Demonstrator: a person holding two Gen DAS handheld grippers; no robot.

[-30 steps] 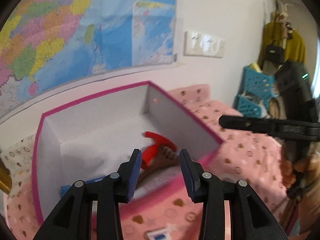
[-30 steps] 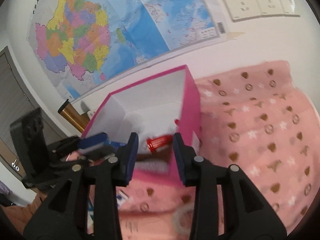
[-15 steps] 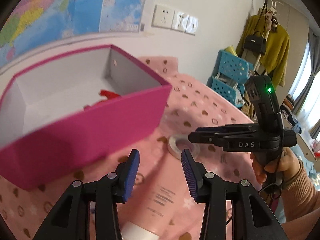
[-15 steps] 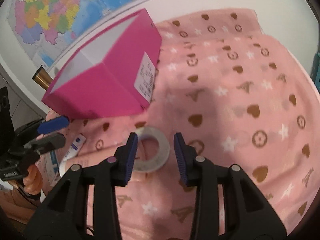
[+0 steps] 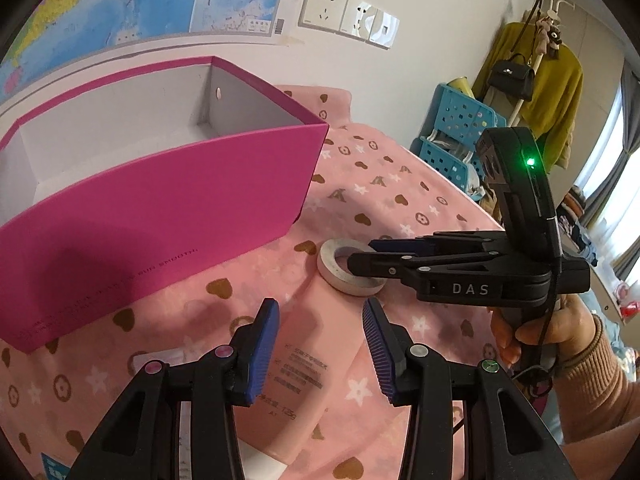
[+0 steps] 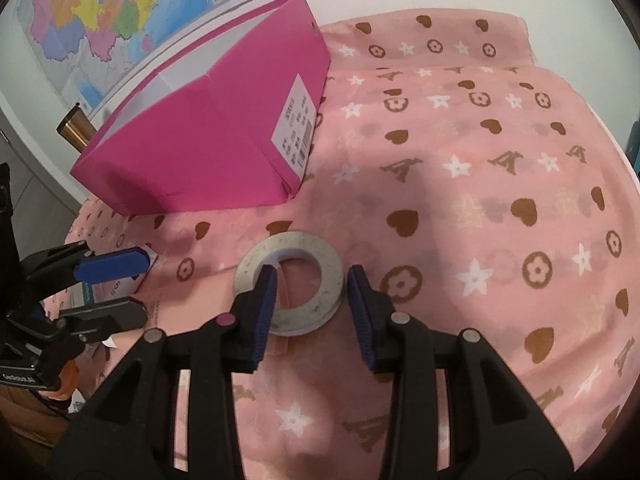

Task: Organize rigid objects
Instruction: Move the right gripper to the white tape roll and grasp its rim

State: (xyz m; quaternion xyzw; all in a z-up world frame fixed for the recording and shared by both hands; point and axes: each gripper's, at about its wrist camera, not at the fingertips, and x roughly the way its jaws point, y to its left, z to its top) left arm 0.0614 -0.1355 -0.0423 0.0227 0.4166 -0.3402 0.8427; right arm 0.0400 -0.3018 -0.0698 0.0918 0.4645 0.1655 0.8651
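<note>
A white tape roll [image 6: 316,304] lies flat on the pink patterned cloth in front of an open magenta box [image 6: 208,152]. My right gripper [image 6: 312,280] hovers open over it, one finger above the hole and the other just outside the ring's right side. In the left wrist view the tape roll [image 5: 340,276] rests on the thin end of a pink tube [image 5: 308,356]. My left gripper [image 5: 322,316] is open just above that tube, jaws on either side of it. The box [image 5: 160,200] hides its floor from here.
A small white packet with blue print [image 6: 116,290] lies beside the left gripper [image 6: 132,288]. A brass cylinder [image 6: 76,130] stands behind the box. Blue baskets [image 5: 452,136] and a coat stand are off the table's far right. A hand [image 5: 536,328] holds the right gripper.
Both grippers came down from looking into the box to just above the cloth. The right one now straddles the tape roll; the left one sits over the pink tube.
</note>
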